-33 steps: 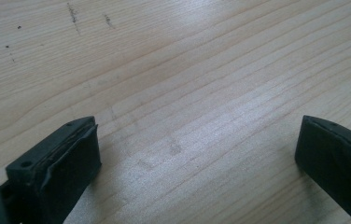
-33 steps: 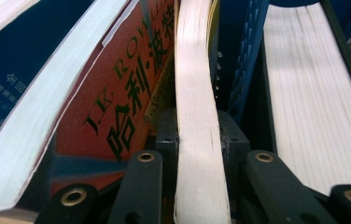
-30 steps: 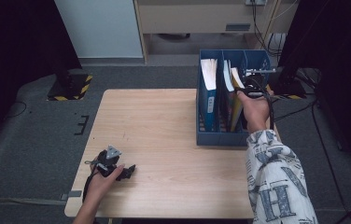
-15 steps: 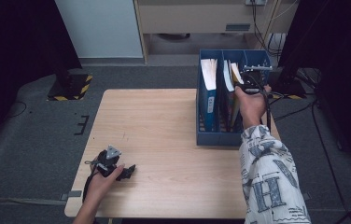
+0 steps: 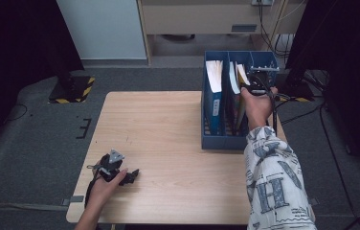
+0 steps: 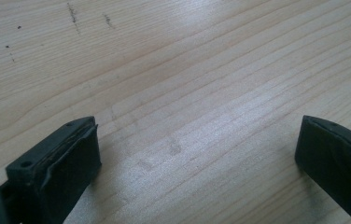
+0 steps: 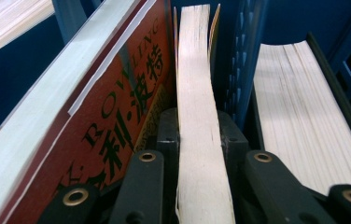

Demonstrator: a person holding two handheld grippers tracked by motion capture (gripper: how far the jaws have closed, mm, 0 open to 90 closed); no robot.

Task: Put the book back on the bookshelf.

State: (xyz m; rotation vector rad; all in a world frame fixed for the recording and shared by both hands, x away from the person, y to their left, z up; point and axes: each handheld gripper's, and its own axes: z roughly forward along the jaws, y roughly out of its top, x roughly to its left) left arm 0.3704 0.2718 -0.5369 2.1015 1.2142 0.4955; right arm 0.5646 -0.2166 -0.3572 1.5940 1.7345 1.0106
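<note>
The right gripper [image 7: 197, 140] clamps a thin book [image 7: 197, 93] by its cream page edges inside the blue slotted file rack [image 5: 211, 139], beside a glossy red-covered volume [image 7: 117, 112]. The left gripper [image 6: 197, 154] rests open on the pale, grained wooden table [image 5: 168, 129], jaws wide apart.

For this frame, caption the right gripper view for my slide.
Right gripper clamped on a thin book beside a red-covered book in the blue file rack.
</note>
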